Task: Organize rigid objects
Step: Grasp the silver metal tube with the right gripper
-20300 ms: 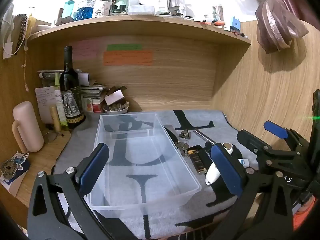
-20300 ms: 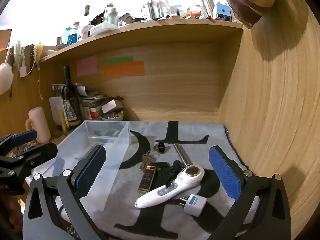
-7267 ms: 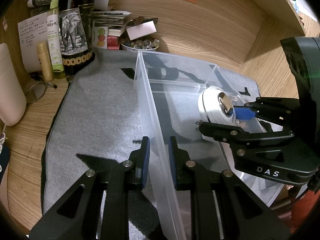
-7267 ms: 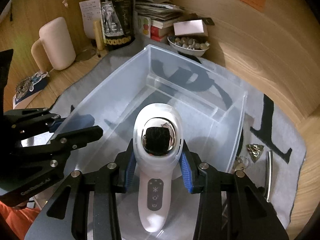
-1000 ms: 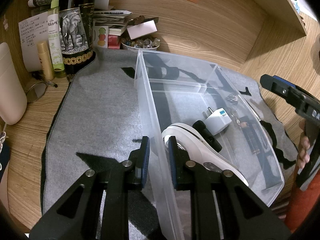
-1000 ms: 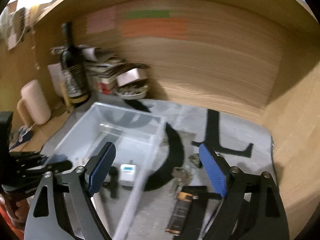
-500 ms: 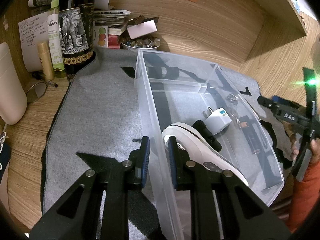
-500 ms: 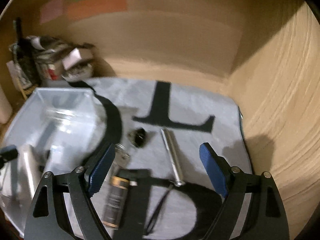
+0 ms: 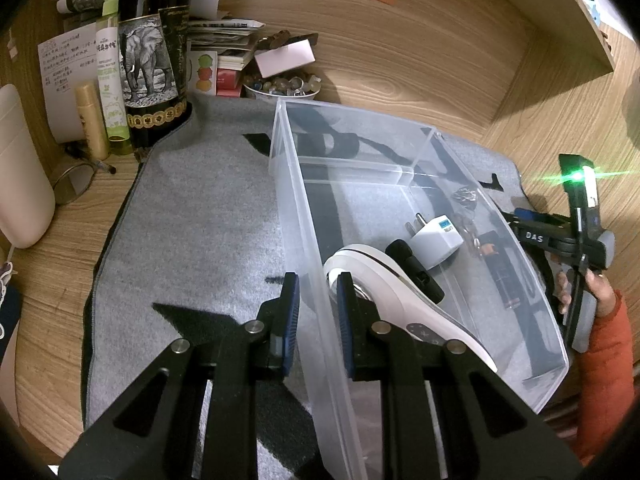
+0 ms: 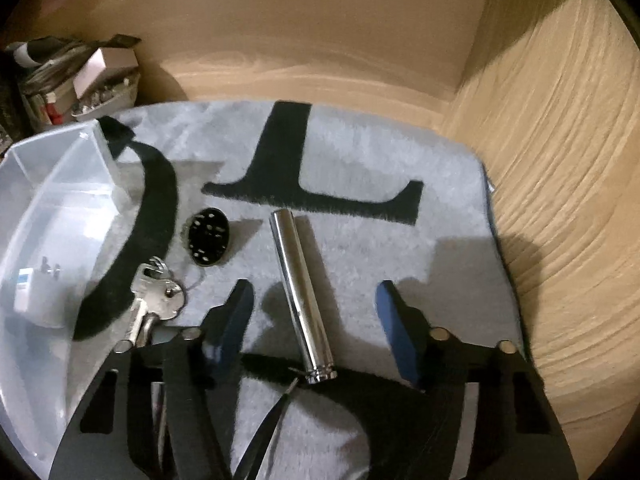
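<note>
Left gripper clamps the bin wall, steadying it. Right gripper, jaws half open and just closing, straddles the metal tube without touching, poised to grab it; keys lie to its left.

Wooden desk alcove, wood side panel, overhead shelf; dim warm light.

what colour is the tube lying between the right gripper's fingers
Shiny silver chrome; the metal tube shows best in the right wrist view.
</note>
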The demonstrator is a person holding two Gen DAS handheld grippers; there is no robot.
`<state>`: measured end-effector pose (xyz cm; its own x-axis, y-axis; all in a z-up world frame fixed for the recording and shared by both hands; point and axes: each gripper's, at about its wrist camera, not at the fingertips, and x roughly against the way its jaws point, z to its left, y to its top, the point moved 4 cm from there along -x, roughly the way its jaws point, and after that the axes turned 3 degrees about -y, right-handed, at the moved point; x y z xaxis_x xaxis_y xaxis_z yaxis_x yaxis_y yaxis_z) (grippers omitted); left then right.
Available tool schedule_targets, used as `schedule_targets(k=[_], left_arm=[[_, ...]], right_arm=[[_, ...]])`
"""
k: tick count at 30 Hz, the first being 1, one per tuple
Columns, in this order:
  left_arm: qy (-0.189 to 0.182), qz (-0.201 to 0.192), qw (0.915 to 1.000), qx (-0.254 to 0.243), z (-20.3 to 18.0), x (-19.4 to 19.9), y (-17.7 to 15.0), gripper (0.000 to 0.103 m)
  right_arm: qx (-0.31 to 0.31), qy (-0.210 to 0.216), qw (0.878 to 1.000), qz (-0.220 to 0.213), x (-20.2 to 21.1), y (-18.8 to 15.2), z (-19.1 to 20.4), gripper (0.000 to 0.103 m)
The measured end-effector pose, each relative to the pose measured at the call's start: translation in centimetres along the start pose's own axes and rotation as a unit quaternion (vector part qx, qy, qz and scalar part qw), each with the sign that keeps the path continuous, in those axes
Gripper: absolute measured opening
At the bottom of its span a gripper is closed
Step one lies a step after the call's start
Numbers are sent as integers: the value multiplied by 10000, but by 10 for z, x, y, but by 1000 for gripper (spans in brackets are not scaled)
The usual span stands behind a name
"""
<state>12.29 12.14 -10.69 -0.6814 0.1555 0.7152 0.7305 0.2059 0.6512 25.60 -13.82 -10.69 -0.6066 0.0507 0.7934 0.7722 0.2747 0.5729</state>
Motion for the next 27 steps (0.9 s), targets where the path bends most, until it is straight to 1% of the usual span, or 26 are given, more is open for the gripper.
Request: schedule_targets(k=[2, 4, 5, 6, 7, 8, 9, 13, 17, 20, 27], left_arm=[[4, 0, 10000, 0, 0, 0, 0, 18], [0, 0, 10000, 2, 0, 0, 1, 18], [1, 0, 10000, 1, 0, 0, 0, 18], [4, -1, 10000, 0, 0, 0, 0, 18], [2, -1, 10000, 0, 0, 0, 1, 18], [3, -2, 10000, 0, 0, 0, 0, 18], [0, -3, 10000, 2, 0, 0, 0, 18], [-2, 1, 10000, 5, 0, 0, 0, 18], [3, 0, 10000, 0, 0, 0, 0, 18], [2, 0, 10000, 6, 0, 0, 0, 18], [4, -2, 10000, 1, 1, 0, 0, 18]], right_arm=[[-61, 108, 9998, 149, -8, -2, -1, 46], [-179, 244, 9994, 159, -9, -3, -3, 44], [-231, 313, 9991, 189, -8, -3, -5, 36], [-264, 391, 9987, 202, -7, -3, -5, 31], [-278, 427, 9985, 210, -6, -4, -5, 23], [-276, 461, 9983, 218, -5, -5, -5, 17], [-266, 481, 9983, 217, -3, -6, -4, 15], [-293, 615, 9975, 202, 2, -7, -1, 14], [-334, 707, 9969, 52, 12, -8, 2, 14], [-353, 740, 9966, -113, 23, -5, 4, 14], [-272, 839, 9942, -623, 64, 9, 11, 14]])
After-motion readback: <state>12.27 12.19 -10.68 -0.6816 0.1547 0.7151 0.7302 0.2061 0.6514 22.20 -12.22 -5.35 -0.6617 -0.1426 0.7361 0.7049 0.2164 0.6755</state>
